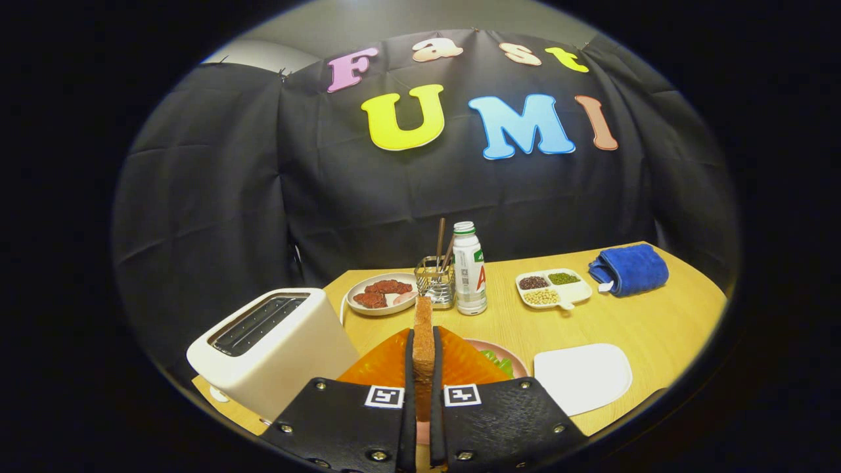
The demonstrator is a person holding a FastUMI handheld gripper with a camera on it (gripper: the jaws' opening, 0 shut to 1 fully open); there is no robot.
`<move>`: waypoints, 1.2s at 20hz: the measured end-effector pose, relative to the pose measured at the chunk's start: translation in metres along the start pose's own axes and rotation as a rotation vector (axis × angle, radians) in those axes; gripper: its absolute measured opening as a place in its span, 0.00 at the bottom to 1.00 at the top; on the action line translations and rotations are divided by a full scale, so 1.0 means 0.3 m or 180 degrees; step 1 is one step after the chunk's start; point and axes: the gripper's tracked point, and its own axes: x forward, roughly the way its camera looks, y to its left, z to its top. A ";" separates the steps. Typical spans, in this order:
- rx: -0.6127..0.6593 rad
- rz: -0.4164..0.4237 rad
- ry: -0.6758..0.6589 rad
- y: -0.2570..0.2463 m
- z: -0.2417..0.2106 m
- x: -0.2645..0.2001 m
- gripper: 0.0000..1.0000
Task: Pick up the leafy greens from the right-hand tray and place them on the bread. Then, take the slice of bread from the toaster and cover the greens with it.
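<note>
The wooden worktop (611, 322) carries everything, set against the black cloth wall. The white toaster (276, 345) stands at about ten o'clock from the tool, its slots open upward and apart from the fingers. The tool (423, 368) is pinching a slice of bread (424, 335), held upright on edge between both fingers, its top edge sticking out beyond the fingertips. Behind the fingers, on either side of the slice, an orange piece (387, 364) spreads out; what it is cannot be told. Just at two o'clock from the fingertips lies a pink plate (509, 355) with the leafy greens (498, 362) showing at its near side. A white tray (581, 376) sits beside that plate at three o'clock. Farther off, a folded blue cloth (629, 269) lies at one o'clock, a divided dish (553, 288) of beans nearer the middle, a white bottle (469, 269) at twelve o'clock, a wire holder (435, 281) touching it, and a plate of reddish pieces (382, 293) at eleven o'clock.
</note>
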 end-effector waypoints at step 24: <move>-0.0053 -0.0037 0.0247 -0.181 -0.149 0.092 0.35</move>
